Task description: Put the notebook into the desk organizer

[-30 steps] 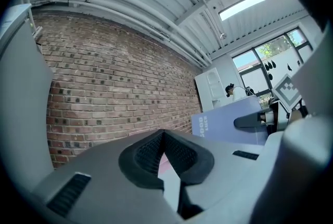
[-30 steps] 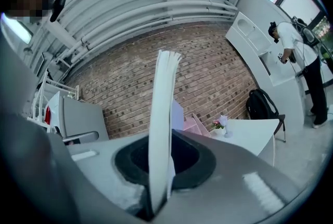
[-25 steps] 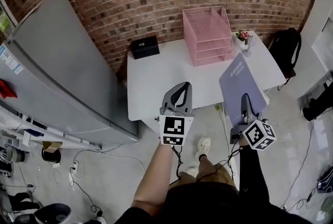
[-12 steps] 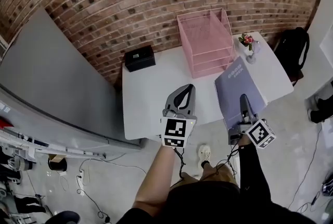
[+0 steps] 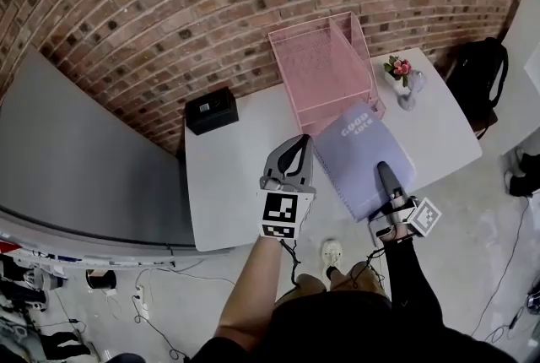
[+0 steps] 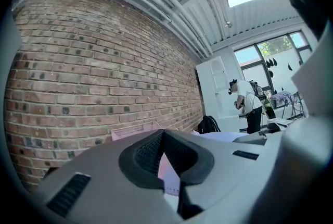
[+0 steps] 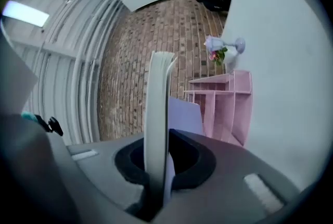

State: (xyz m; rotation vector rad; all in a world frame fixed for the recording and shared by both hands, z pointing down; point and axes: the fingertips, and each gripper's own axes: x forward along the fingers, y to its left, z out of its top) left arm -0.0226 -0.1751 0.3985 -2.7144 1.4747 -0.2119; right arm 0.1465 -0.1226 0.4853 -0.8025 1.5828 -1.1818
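A purple notebook (image 5: 361,157) hangs tilted over the white table (image 5: 232,180), its far corner close in front of the pink desk organizer (image 5: 325,66). My right gripper (image 5: 382,170) is shut on the notebook's near edge. In the right gripper view the notebook (image 7: 158,98) runs edge-on between the jaws of the right gripper (image 7: 162,137), and the organizer (image 7: 225,106) stands beyond it. My left gripper (image 5: 296,142) hovers over the table to the left of the notebook, shut and holding nothing. In its own view the left gripper (image 6: 163,133) points at the brick wall, with the organizer (image 6: 135,131) just behind its tips.
A black box (image 5: 211,110) sits at the table's back left. A small vase with flowers (image 5: 403,81) stands right of the organizer. A black backpack (image 5: 485,70) lies on the floor to the right. Behind the table rises a brick wall (image 5: 169,7). A person (image 6: 250,106) stands far off.
Both grippers have come forward over the table. The right one has rolled, so the notebook now lies flatter and has shifted left toward the organizer.
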